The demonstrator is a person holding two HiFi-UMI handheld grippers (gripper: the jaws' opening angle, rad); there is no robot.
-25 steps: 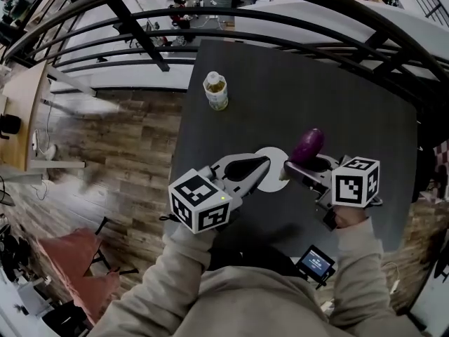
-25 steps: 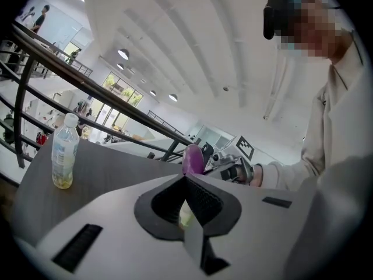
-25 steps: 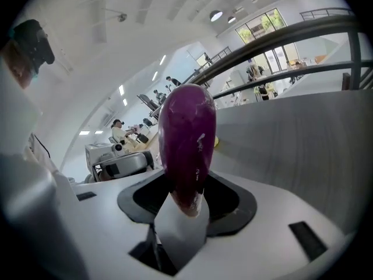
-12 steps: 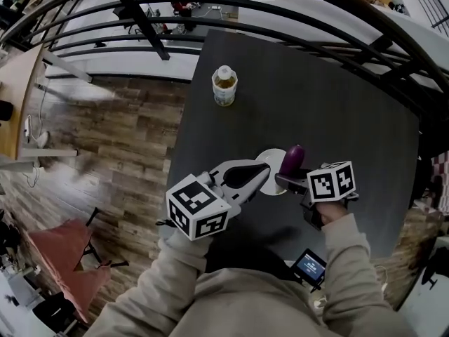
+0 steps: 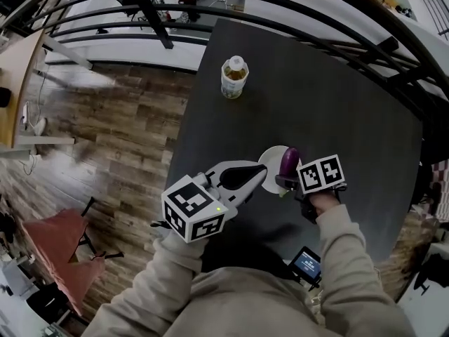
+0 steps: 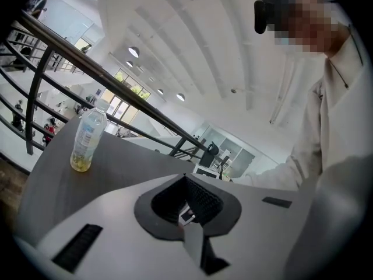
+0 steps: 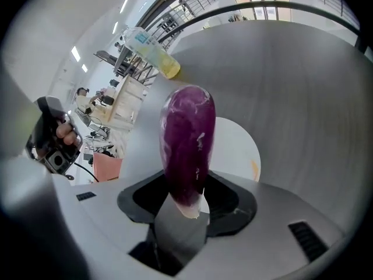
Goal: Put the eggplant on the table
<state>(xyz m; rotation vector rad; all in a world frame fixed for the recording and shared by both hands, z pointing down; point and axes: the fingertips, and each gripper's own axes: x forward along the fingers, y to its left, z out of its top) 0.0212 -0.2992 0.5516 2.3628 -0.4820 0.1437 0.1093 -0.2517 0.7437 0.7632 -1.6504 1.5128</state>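
The dark grey square table [image 5: 351, 104] does not yet carry the vegetable. Near its near edge the left gripper [image 5: 256, 177] hangs with jaws together, empty. The right gripper [image 5: 284, 181] clamps the glossy purple eggplant [image 7: 186, 144] over a round white plate [image 5: 270, 161]. By my judgement, lowering and release remain. A clear plastic bottle [image 5: 234, 78] stands near the far left corner.

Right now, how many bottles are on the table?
1. The bottle stands upright near the far left edge of the table, well apart from the white plate and the eggplant. No other bottle shows in any view.
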